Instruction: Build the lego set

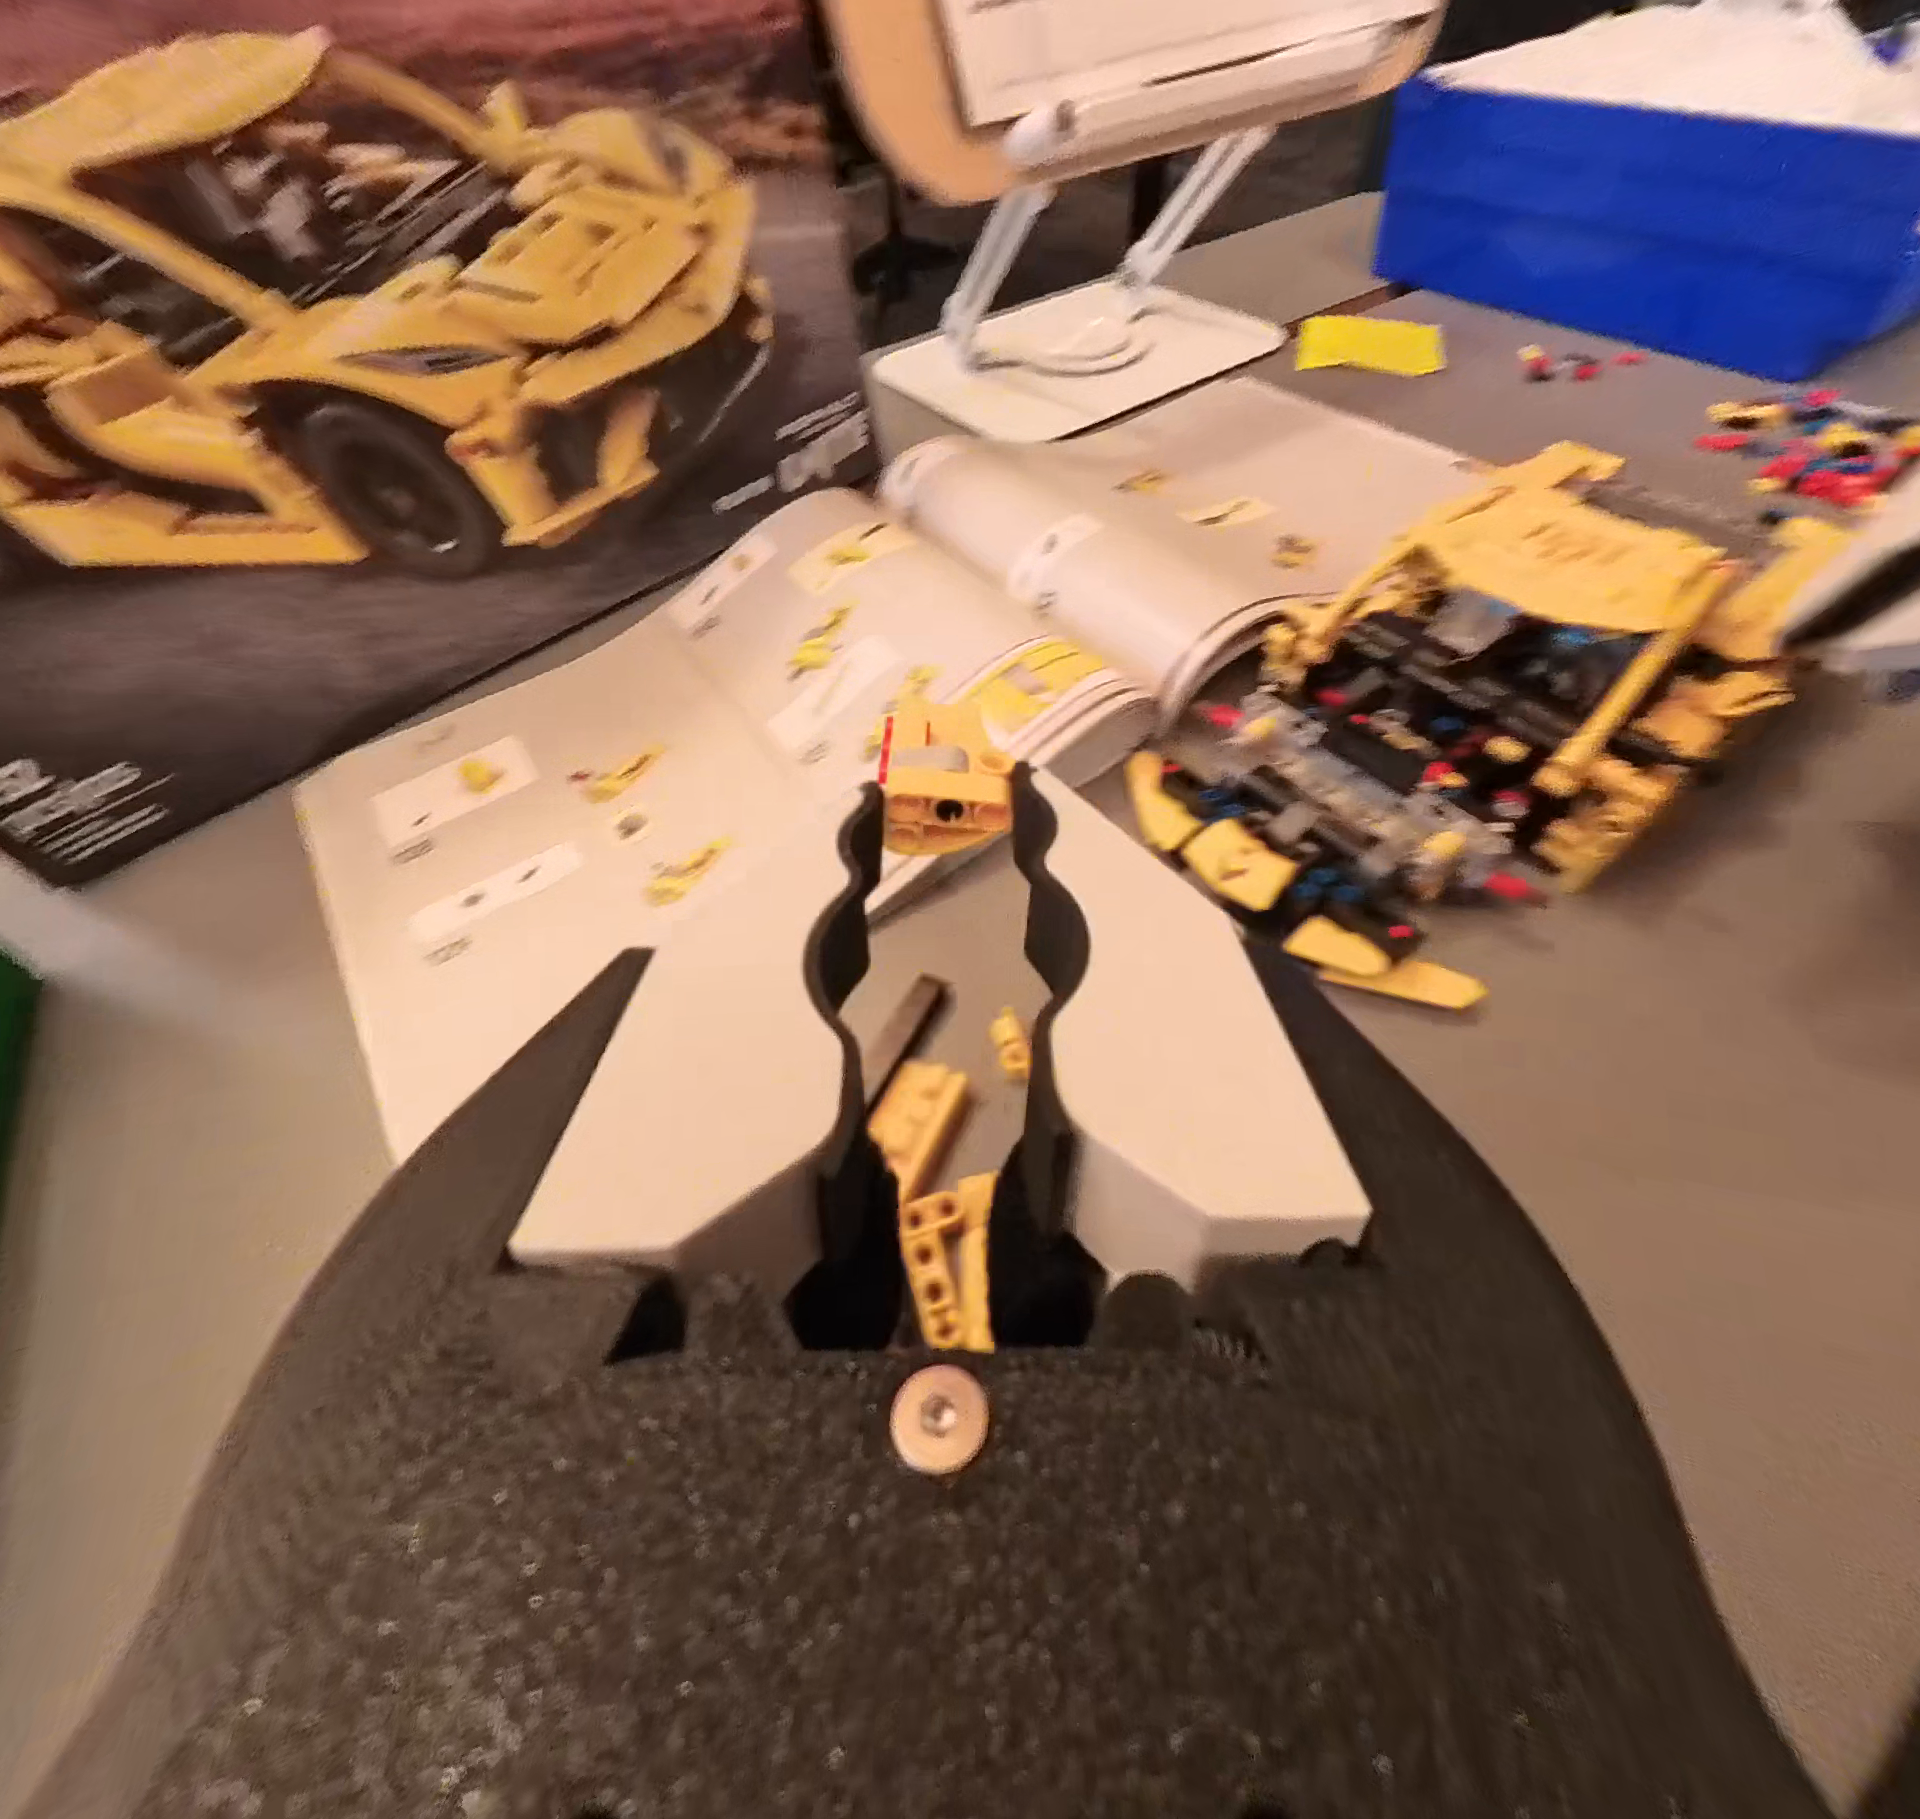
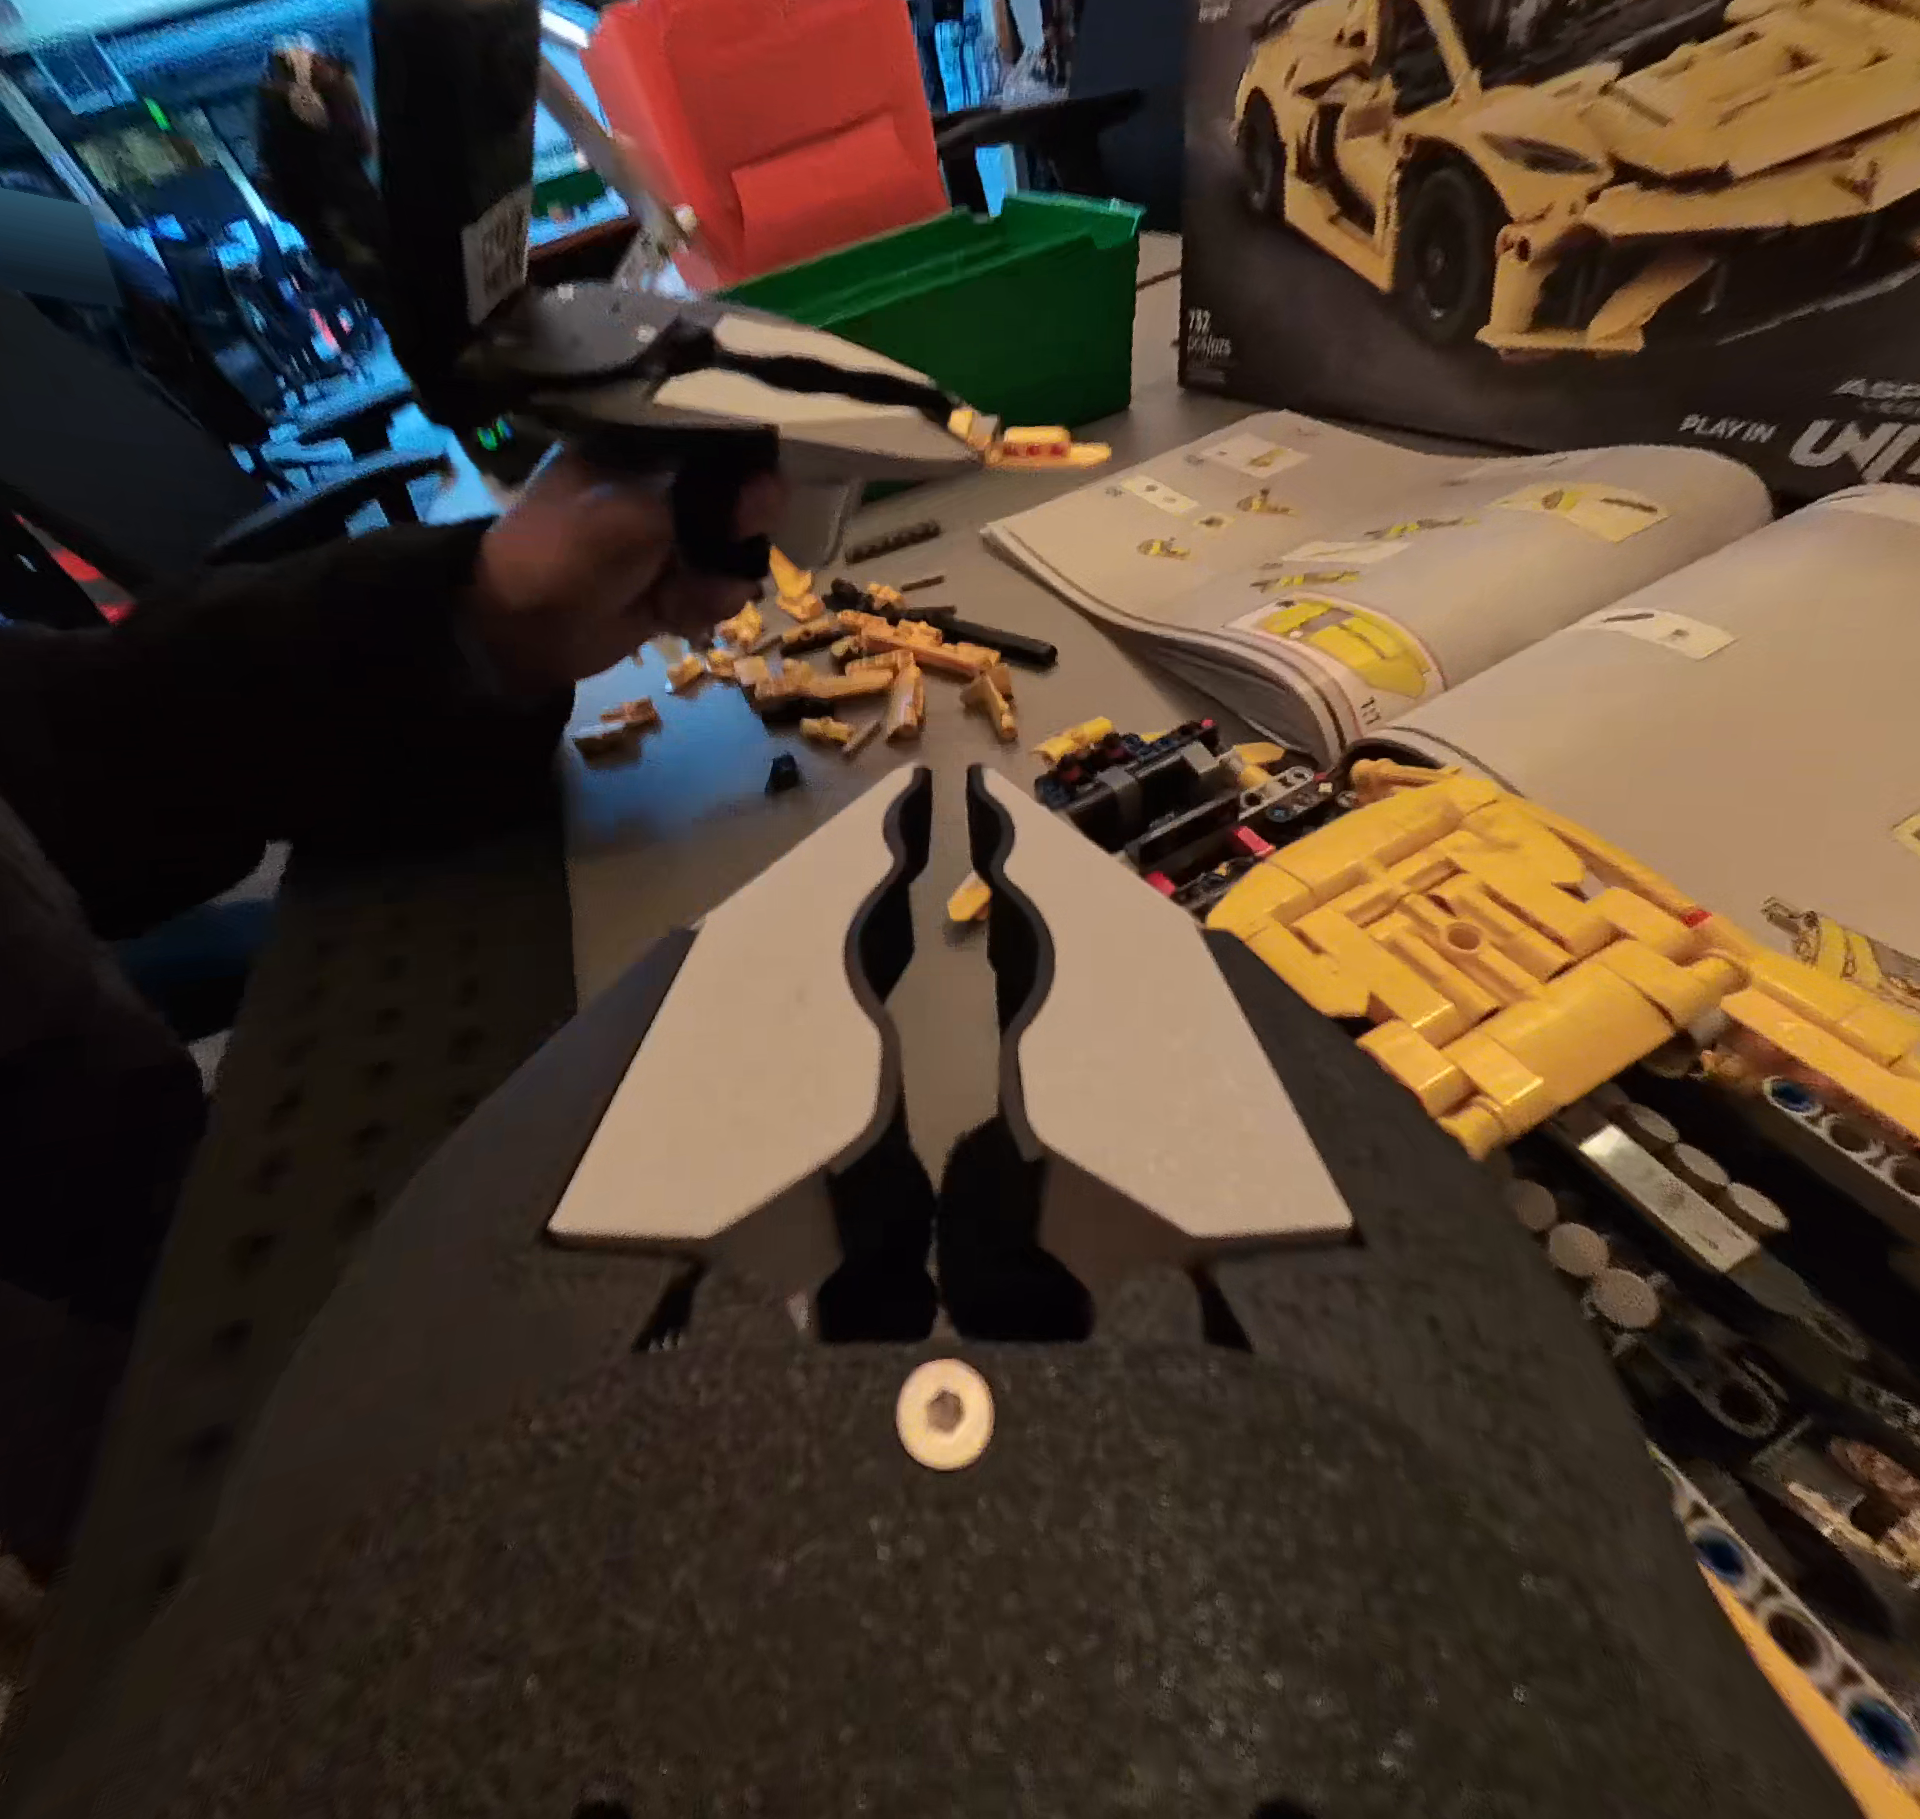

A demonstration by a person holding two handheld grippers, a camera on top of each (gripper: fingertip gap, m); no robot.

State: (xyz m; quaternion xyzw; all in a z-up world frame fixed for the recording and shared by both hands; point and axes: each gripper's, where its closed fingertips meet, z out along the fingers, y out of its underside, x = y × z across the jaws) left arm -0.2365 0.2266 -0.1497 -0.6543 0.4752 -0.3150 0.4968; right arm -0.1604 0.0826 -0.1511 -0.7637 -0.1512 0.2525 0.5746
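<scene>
Much of the yellow-and-black brick car body (image 2: 1455,948) stands built just right of the nearly closed, empty right claw (image 2: 948,782), while the left claw (image 1: 948,782) grips a small yellow brick sub-assembly (image 1: 945,793), and loose yellow pieces (image 2: 862,657) ahead remain unattached.

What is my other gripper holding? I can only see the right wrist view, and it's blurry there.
Observer: The left gripper has its fingers shut on a small yellow piece. The end facing its camera has a round hole.
Operator: Are there more pieces I can't see?
Observer: Yes, a little pile of red, blue and yellow pieces lies on the table beyond the half-built car.
Operator: Anything else over there?
Observer: A blue box stands behind that pile.
</scene>
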